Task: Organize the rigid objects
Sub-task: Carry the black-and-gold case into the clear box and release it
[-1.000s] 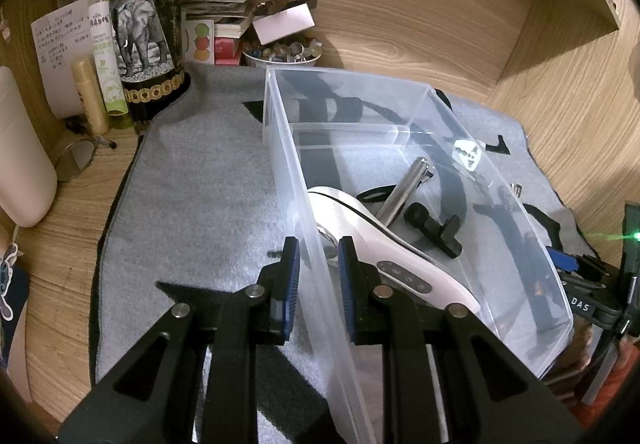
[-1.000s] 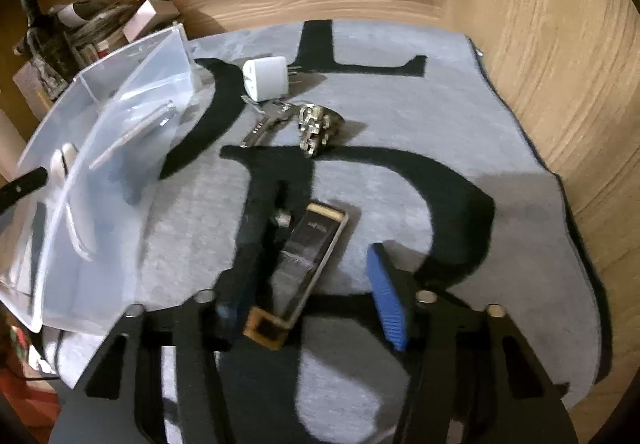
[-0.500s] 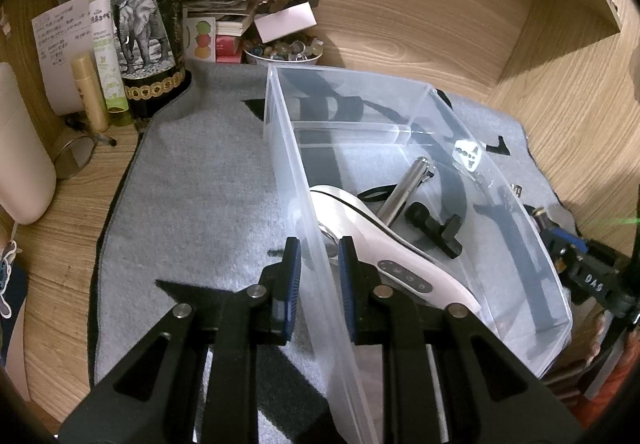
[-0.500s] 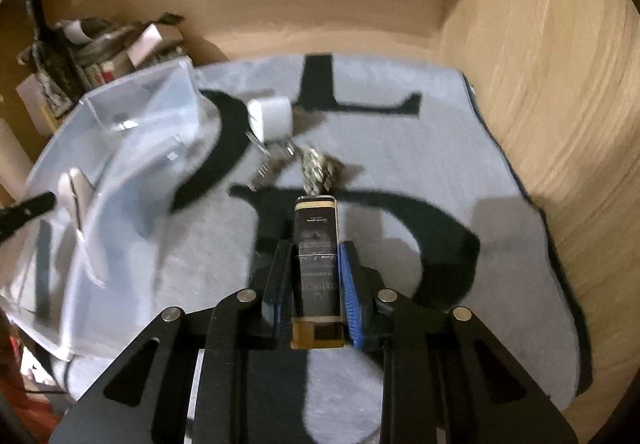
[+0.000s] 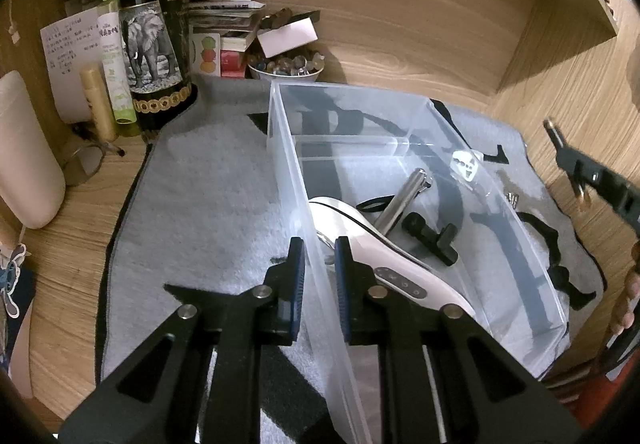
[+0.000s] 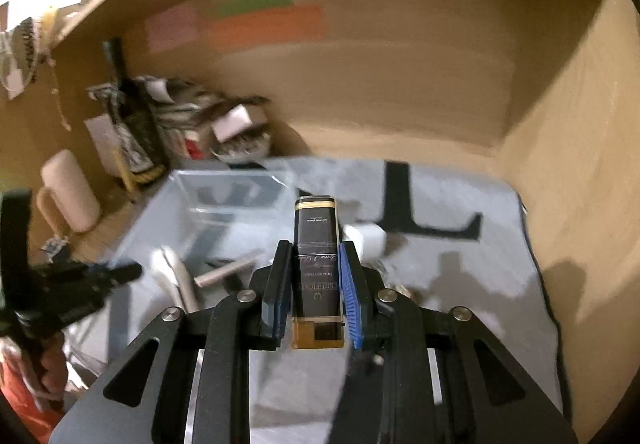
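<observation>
My left gripper (image 5: 319, 259) is shut on the near left wall of a clear plastic bin (image 5: 288, 164) on a grey mat. The bin holds a white handheld device (image 5: 400, 264), a silver cylinder (image 5: 402, 200) and a black T-shaped part (image 5: 430, 238). My right gripper (image 6: 314, 272) is shut on a slim black and gold box (image 6: 316, 268), held in the air right of the bin (image 6: 232, 188). The right gripper shows at the left wrist view's right edge (image 5: 580, 172). A white charger cube (image 6: 370, 240) lies on the mat behind the box.
A dark wine bottle (image 5: 156, 24), tubes, papers, books and a bowl of stones (image 5: 286, 66) crowd the back left corner. A cream mug (image 6: 68, 192) stands at the left. Wooden walls close the back and right. Small metal pieces (image 5: 512, 198) lie right of the bin.
My right gripper has closed on the black and gold box and lifted it off the mat, tilting upward. My left gripper has kept its hold on the bin wall.
</observation>
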The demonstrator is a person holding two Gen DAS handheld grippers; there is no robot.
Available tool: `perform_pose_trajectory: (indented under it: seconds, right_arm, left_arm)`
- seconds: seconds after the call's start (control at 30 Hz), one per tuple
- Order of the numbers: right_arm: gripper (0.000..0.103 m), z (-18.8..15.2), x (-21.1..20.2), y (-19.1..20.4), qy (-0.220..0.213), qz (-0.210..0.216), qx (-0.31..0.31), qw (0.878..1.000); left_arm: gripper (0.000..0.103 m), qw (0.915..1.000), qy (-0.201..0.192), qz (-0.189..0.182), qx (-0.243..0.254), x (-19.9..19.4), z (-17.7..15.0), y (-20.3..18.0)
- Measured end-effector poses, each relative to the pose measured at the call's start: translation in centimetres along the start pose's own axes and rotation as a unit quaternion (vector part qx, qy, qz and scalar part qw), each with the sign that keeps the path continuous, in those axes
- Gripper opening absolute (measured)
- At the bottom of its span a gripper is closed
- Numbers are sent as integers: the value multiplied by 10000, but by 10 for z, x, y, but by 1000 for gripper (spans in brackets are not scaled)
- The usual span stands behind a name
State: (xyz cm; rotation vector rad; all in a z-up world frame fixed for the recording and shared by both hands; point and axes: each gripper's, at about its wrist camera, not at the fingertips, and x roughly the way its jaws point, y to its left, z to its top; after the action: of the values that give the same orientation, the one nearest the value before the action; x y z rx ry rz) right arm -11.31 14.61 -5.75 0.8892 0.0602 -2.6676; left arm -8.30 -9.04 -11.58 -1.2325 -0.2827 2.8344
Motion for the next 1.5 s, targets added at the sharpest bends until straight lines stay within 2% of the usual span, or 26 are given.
perform_pose_trajectory:
  seconds: [0.13, 0.27, 0.77, 1.0, 1.07, 1.17, 1.33, 1.5]
  right_arm:
    - [22, 9, 7, 17, -42, 312, -157, 9994]
    - [22, 11, 19, 32, 89, 556, -349, 9978]
    - [22, -5, 74, 74, 1114, 889, -1094, 9837]
    - [22, -3, 73, 73, 1085, 849, -1085, 9845]
    - [28, -2, 71, 72, 1053, 842, -1065, 9851]
    - [34, 0, 63, 69, 900, 763, -1037, 9876]
    - [36, 5, 48, 60, 640, 639, -976, 9911]
    - [37, 11, 33, 33, 445, 320, -736, 9958]
  left_arm:
    - [15, 10000, -17, 10, 29, 0, 0, 0]
    - [15, 10000, -24, 8, 32, 0, 0, -1]
    - [15, 10000, -40, -14, 15, 0, 0, -1]
    - [15, 10000, -40, -10, 10, 0, 0, -2]
    - [15, 10000, -37, -7, 9, 0, 0, -2]
    - [15, 10000, -38, -16, 1, 0, 0, -1]
    - [15, 10000, -36, -18, 8, 0, 0, -2]
    - [15, 10000, -36, -17, 5, 0, 0, -2]
